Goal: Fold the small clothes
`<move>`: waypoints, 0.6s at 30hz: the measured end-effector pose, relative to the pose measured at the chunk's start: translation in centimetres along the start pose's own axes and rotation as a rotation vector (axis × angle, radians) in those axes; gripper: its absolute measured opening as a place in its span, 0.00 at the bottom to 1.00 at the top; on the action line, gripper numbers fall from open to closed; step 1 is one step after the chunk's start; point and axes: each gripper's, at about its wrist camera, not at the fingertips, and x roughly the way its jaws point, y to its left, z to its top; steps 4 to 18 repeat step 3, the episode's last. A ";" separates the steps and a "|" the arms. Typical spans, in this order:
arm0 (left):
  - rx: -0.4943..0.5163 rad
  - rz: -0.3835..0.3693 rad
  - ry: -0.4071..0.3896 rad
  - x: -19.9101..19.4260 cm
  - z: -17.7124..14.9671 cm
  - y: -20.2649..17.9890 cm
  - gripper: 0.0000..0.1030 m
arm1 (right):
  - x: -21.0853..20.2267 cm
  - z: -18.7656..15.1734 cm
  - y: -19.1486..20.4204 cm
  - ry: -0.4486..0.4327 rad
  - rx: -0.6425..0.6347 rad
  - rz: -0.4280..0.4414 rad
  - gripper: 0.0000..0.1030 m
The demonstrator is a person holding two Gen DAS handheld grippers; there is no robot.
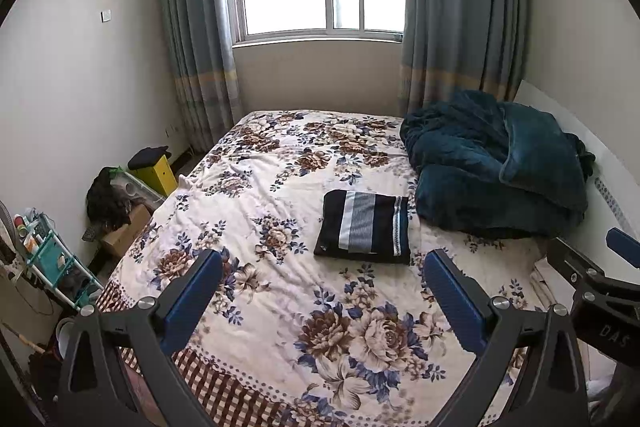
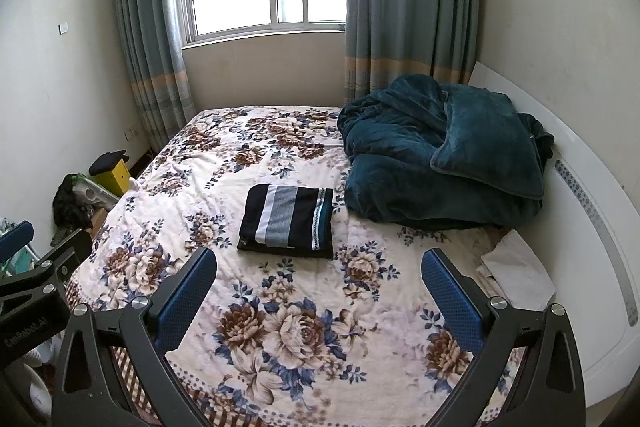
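A small dark garment with grey, white and teal stripes point(image 1: 365, 227) lies folded into a neat rectangle on the floral bedspread point(image 1: 280, 307); it also shows in the right wrist view point(image 2: 289, 221). My left gripper point(image 1: 322, 267) is open and empty, held above the near part of the bed, short of the garment. My right gripper point(image 2: 320, 263) is open and empty, also above the near bed, behind the garment. Each gripper shows at the edge of the other's view.
A heaped teal blanket point(image 1: 496, 163) lies at the bed's far right, beside the white headboard point(image 2: 592, 219). Folded white cloth point(image 2: 516, 275) lies by the headboard. Boxes, a yellow stool point(image 1: 156, 171) and a rack point(image 1: 48, 259) stand on the floor at left.
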 end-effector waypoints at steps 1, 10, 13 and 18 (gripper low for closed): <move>-0.001 0.003 -0.003 -0.1 0.1 -0.1 1.00 | -0.1 -0.1 0.0 0.001 0.000 0.000 1.00; -0.002 0.003 -0.005 -0.1 0.2 -0.2 1.00 | 0.0 -0.1 0.0 -0.001 -0.001 -0.001 1.00; -0.002 0.003 -0.005 -0.1 0.2 -0.2 1.00 | 0.0 -0.1 0.0 -0.001 -0.001 -0.001 1.00; -0.002 0.003 -0.005 -0.1 0.2 -0.2 1.00 | 0.0 -0.1 0.0 -0.001 -0.001 -0.001 1.00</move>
